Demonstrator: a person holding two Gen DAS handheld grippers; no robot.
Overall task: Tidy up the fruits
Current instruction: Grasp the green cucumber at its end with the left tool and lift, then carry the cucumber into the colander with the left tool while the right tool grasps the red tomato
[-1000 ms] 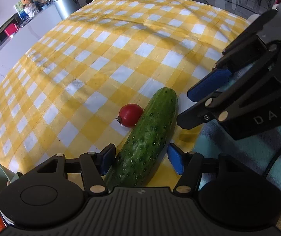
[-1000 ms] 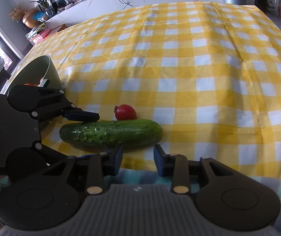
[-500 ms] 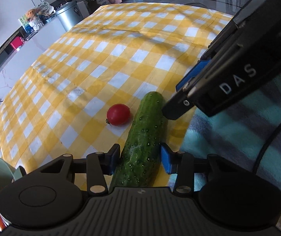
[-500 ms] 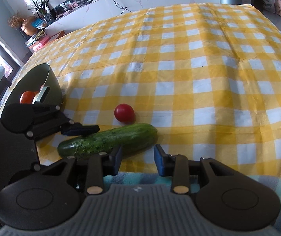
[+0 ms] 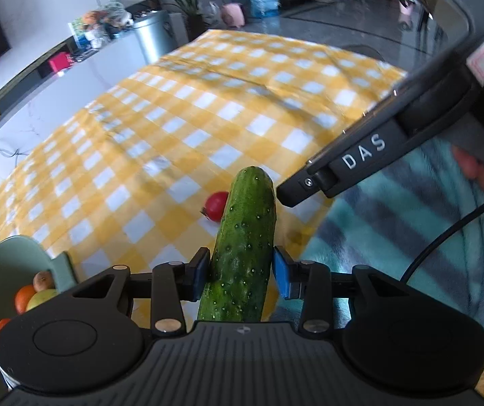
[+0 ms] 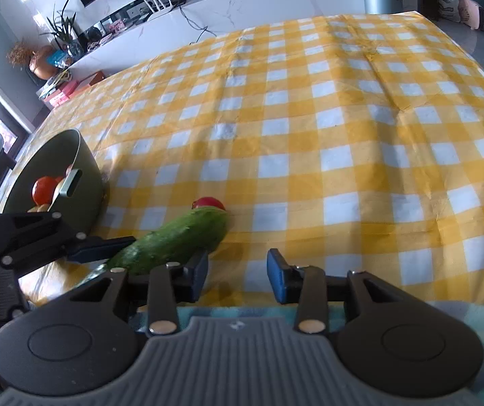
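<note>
A bumpy green cucumber (image 5: 245,237) sits lengthwise between my left gripper's (image 5: 240,270) blue pads. The jaws are closing and both pads press on its sides. In the right wrist view the cucumber (image 6: 177,240) tilts above the yellow checked tablecloth (image 6: 309,118), with the left gripper's fingers (image 6: 99,252) at its near end. A small red tomato (image 5: 215,204) lies on the cloth just behind the cucumber's far tip. My right gripper (image 6: 236,270) stands open over the table's near edge with nothing between its fingers.
A green bowl (image 6: 89,196) holding several fruits, orange and red among them, stands at the left by the table's edge. A teal striped cloth (image 5: 411,237) lies along the near edge. A person's hand (image 5: 478,172) holds the right gripper's body (image 5: 360,159).
My left gripper closed on the cucumber and raised it off the cloth, tilting it. The tomato stayed where it was. The right gripper kept its place.
</note>
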